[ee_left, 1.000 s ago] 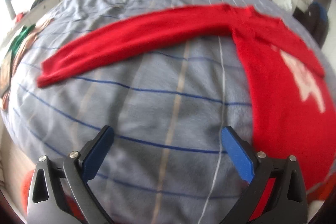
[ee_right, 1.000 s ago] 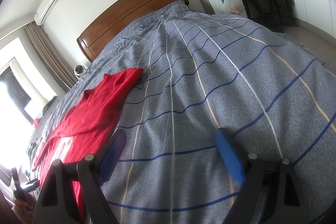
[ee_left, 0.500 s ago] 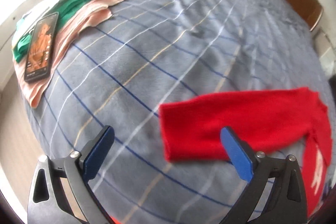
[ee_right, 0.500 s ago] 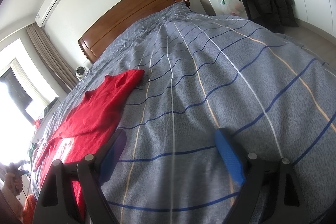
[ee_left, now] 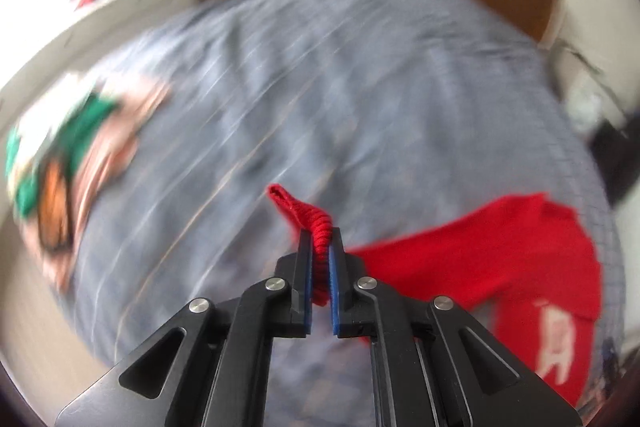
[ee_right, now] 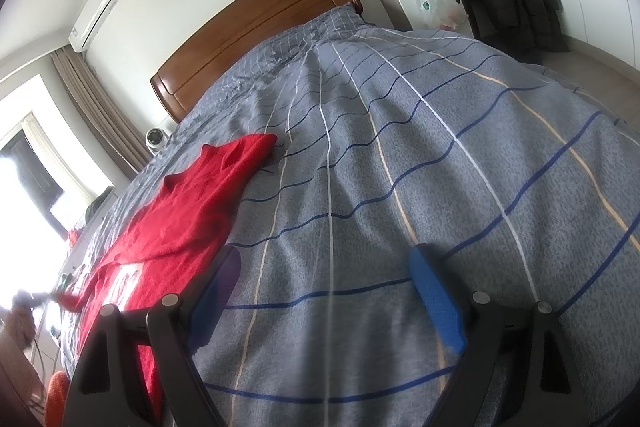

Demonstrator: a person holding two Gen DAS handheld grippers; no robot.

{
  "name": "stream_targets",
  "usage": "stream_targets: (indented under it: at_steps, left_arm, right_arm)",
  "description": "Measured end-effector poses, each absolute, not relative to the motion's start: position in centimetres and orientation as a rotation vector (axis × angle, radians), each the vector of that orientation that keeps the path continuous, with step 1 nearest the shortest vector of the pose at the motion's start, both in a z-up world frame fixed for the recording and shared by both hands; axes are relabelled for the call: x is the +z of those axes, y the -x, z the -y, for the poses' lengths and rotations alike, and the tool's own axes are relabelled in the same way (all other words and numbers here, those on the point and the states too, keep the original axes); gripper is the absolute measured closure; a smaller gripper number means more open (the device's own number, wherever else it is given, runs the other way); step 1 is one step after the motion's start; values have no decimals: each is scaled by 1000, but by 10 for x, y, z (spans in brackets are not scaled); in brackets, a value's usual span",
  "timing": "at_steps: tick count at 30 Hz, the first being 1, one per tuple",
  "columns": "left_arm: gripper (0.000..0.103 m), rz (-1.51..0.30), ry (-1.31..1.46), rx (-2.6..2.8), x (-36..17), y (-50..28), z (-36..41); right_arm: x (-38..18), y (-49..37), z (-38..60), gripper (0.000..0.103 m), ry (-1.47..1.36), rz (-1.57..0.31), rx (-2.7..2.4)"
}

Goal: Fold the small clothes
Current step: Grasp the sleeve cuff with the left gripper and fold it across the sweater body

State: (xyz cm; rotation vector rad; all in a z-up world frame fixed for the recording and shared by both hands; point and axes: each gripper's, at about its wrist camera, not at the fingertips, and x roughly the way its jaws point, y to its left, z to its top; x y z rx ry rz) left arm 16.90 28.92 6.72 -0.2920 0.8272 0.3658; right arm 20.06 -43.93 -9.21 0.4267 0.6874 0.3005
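A: Left gripper, wrist view: blue pads clamped on the bunched cuff of the red sweater's sleeve, a loop of knit poking out past the tips. Lifted clear of the grey striped duvet, by the look of the slack. Heavy blur everywhere except the gripper itself.

B: Right gripper, wrist view: jaws spread wide, nothing between them, only bare duvet beneath. Poised low over the bed's near edge, well apart from the garment.

A: Red sweater: body flat toward the near right corner of the bed, white print facing up, held sleeve trailing from the pads back to the shoulder.

B: Same sweater from the right wrist: spread along the left side of the bed, collar end toward the wooden headboard, other sleeve lying out flat. No fold visible yet.

A: Stage, judged: first fold just under way. One sleeve seized, not yet laid across the chest.

B: Remaining, judged: this sleeve inward, second sleeve likewise, then body doubled over.

A: Toward the far left edge: blurred pile of green and pink garments. Folded or waiting, impossible to tell.
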Motion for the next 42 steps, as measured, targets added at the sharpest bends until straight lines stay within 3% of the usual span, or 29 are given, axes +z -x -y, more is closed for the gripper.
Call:
stream_targets:
  at_steps: [6, 10, 12, 13, 14, 18, 21, 25, 33, 34, 35, 36, 39, 42]
  left_arm:
    - [98, -707, 122, 50, 145, -250, -132]
    - [95, -691, 60, -146, 139, -279, -25]
    - [78, -763, 34, -242, 115, -288, 19]
    - [56, -807, 22, -262, 102, -293, 32]
    - [46, -827, 16, -262, 91, -295, 39]
    - [46, -834, -15, -182, 58, -288, 2]
    - [47, -845, -24, -50, 35, -273, -54]
    - [61, -880, -63, -5, -7, -245, -115]
    - [57, -935, -175, -80, -71, -237, -84]
    - [61, -934, -154, -59, -77, -241, -80]
    - [86, -906, -146, -14, -82, -246, -78]
    - [99, -876, -153, 51, -82, -244, -78]
    - [100, -800, 49, 171, -86, -223, -105]
    - [100, -796, 43, 169, -94, -211, -102]
  right_arm:
    - [-92, -200, 442, 17, -429, -681, 305]
    - [-91, -200, 442, 17, -428, -681, 305]
    - [-91, -200, 442, 17, -428, -681, 305]
    - [-91, -200, 442, 17, -429, -681, 305]
    - [-91, -200, 443, 17, -429, -681, 305]
    - [-91, -200, 442, 17, -429, -680, 306]
    - [-92, -199, 444, 17, -436, -672, 315]
    - [-91, -199, 445, 17, -441, -663, 321]
    - [-92, -198, 446, 16, -441, -660, 325]
    - [-92, -198, 447, 16, -441, -661, 325]
    - [-92, -198, 446, 16, -440, -662, 324]
    - [-92, -198, 446, 16, -438, -664, 322]
    - [-92, -200, 444, 16, -430, -671, 317]
    - [-92, -201, 443, 16, -427, -671, 316]
